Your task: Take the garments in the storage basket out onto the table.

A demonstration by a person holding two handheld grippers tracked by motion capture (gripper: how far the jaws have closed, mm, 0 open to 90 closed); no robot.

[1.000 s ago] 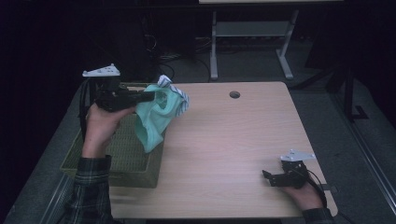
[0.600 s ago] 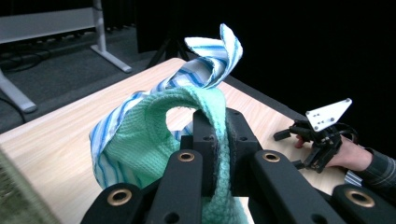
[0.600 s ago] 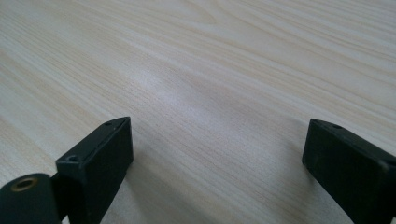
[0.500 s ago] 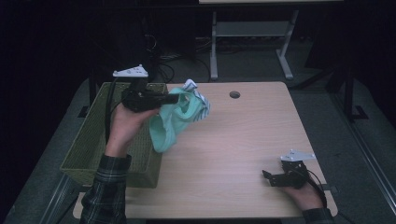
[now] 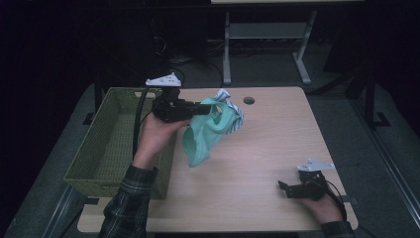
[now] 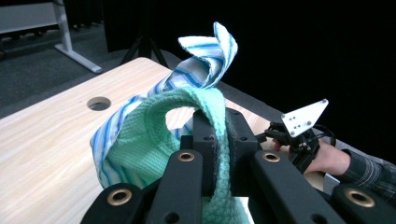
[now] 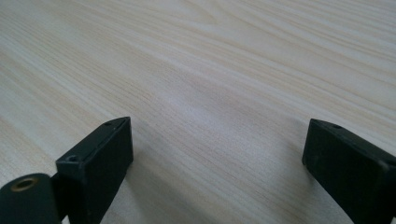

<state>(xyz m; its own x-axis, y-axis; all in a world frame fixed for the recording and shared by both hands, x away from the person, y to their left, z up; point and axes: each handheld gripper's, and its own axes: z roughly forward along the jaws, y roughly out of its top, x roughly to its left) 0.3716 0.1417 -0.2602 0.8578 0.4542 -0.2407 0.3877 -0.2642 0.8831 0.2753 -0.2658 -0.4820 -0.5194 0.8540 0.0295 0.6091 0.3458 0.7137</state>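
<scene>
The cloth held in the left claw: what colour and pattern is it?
The cloth is mint green, with a blue-and-white striped side; clearest in the left gripper view.

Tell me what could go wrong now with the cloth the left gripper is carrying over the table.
The left gripper pinches just one fold of the green cloth, so the hanging bulk might slip free. Its striped edge sticks up loose and could catch. The right gripper rests open, far off, too distant to help quickly.

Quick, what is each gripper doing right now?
Left gripper: closed, holding the mint-green knitted cloth with a blue-and-white striped edge in the air.
Right gripper: open, holding nothing, low over the pale wooden table.
</scene>
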